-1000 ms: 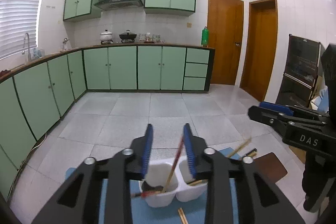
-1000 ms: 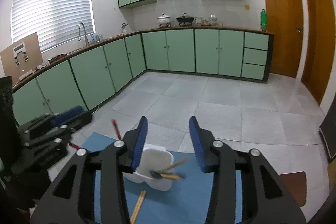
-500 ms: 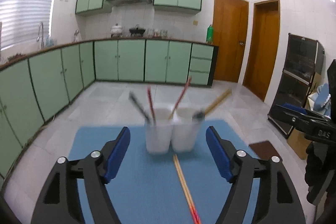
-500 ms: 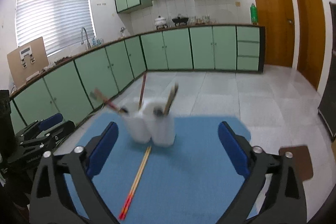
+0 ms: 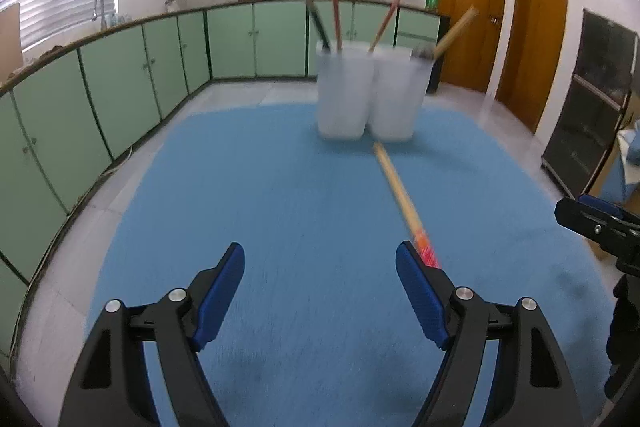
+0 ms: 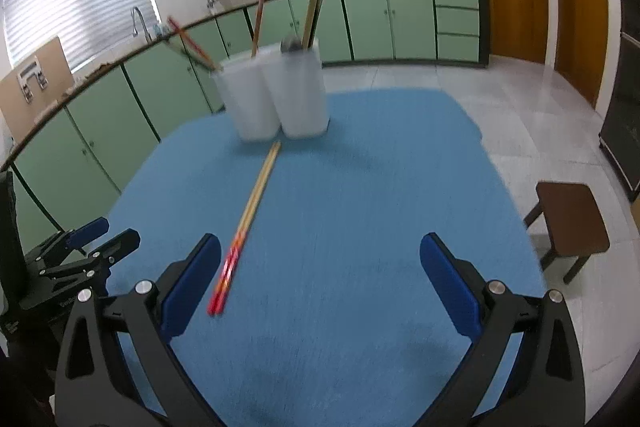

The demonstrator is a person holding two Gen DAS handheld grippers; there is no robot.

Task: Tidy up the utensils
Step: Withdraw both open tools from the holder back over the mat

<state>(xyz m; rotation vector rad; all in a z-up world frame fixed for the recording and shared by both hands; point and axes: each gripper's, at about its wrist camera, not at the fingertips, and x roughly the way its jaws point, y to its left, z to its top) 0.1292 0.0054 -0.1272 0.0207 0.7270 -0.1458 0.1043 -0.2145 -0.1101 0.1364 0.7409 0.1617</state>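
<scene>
On the blue mat [image 6: 360, 187], a pair of chopsticks [image 6: 248, 219] is lying flat, its far end just short of two white holder cups [image 6: 280, 95] that are standing side by side and carrying upright utensils. The left gripper [image 5: 320, 279] is hovering with jaws spread and empty, the chopsticks' red tips beside its right finger. The right gripper [image 6: 320, 275] is likewise gaping wide, the chopsticks passing near its left finger.

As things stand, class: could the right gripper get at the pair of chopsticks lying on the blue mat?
Probably yes. The chopsticks lie flat on the blue mat, just left of the right gripper, whose jaws stand wide open and empty. Nothing lies between them; the left gripper sits further left, apart.
</scene>
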